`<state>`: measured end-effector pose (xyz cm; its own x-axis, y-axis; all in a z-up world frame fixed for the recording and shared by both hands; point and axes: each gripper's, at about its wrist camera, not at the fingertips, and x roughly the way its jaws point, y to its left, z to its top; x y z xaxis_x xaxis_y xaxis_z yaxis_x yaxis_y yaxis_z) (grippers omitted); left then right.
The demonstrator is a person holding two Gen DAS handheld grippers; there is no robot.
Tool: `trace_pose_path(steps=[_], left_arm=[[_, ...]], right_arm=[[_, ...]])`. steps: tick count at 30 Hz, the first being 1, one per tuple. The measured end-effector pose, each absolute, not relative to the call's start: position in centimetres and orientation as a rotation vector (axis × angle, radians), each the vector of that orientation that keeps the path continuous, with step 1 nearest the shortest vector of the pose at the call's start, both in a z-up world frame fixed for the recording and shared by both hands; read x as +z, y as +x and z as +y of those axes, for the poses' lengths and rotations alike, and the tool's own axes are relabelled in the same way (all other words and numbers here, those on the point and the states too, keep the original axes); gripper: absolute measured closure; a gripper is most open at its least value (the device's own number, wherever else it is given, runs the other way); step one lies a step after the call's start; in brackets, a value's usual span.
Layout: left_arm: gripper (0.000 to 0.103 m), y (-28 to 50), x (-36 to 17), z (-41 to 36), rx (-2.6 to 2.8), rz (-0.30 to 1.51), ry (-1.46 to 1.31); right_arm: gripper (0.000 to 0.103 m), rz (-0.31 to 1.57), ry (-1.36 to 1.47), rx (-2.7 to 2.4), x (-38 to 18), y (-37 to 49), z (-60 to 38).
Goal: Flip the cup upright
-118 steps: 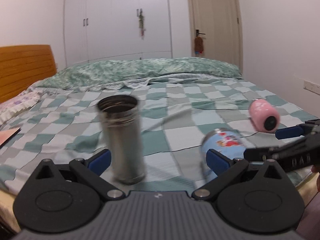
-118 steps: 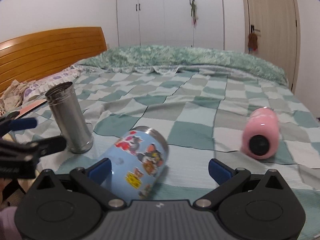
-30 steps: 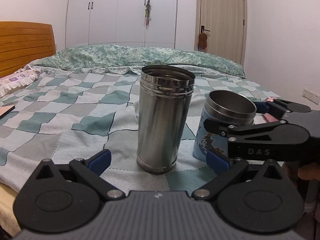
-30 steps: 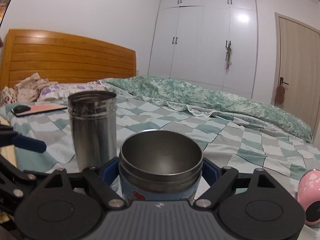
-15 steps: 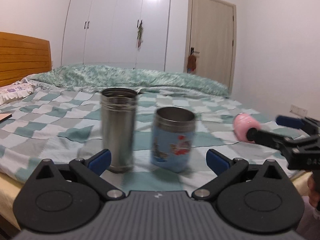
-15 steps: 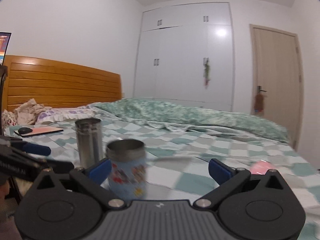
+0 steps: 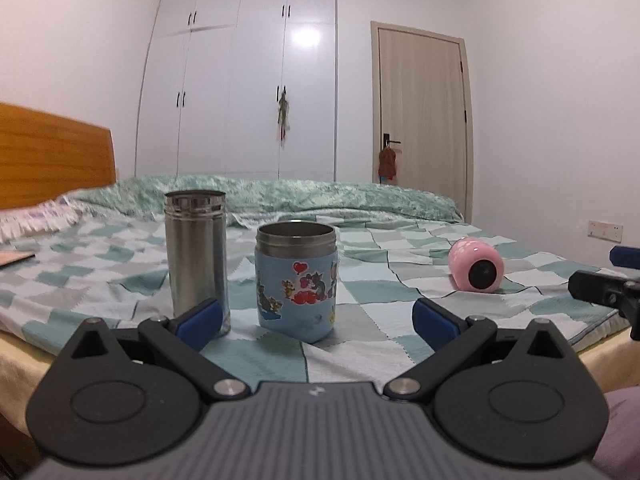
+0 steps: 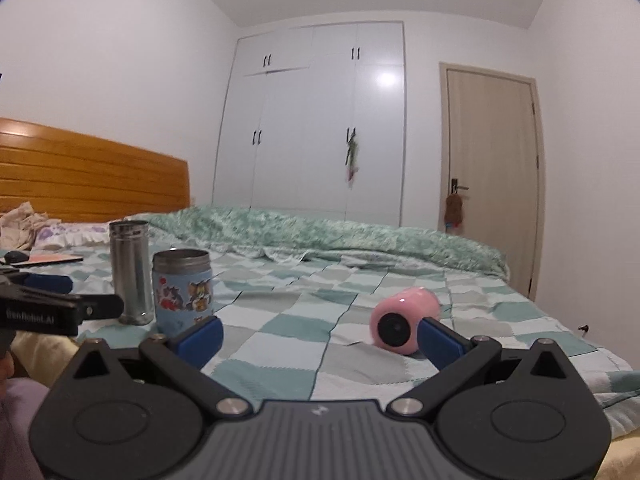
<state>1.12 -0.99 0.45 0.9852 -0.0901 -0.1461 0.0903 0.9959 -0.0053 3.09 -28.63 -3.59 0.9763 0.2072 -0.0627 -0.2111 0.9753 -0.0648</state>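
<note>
— Since a second ago, what has moved?

— Both tongs have backed off from the bed. Then, the right gripper (image 8: pixel 320 334) was clamped on the pale blue cartoon-printed steel cup (image 7: pixel 296 280); now its blue-padded fingers (image 8: pixel 200 336) stand wide apart with nothing between them. The left gripper (image 7: pixel 316 318) is also spread wide and holds nothing.

— And the cup?

— It stands upright, mouth up, on the green-and-white checked bedspread (image 7: pixel 360 320), near the front edge of the bed. Just to its left, close but apart, stands the tall plain stainless-steel tumbler (image 7: pixel 196 260), also upright and open at the top.

— Anything else on the bed?

— A pink rounded cup (image 7: pixel 476 266) lies on its side well to the right, its dark end facing the cameras. In the right wrist view it sits just behind the right finger pad. Further back, a rumpled green quilt (image 8: pixel 340 236) runs across the bed. At the left is an orange wooden headboard (image 8: pixel 92 176); behind, a white wardrobe (image 7: pixel 240 80) and a beige door (image 7: pixel 420 120).
</note>
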Motion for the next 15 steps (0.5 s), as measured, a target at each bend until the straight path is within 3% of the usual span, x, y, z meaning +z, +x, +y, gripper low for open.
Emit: trace_pose_path(steps=[15], left_arm=[[0.0, 0.63, -0.11, -0.46, -0.08, 0.118, -0.012]], right_arm=[[0.0, 0.017, -0.042, 0.151, -3.77, 2.52, -29.04]])
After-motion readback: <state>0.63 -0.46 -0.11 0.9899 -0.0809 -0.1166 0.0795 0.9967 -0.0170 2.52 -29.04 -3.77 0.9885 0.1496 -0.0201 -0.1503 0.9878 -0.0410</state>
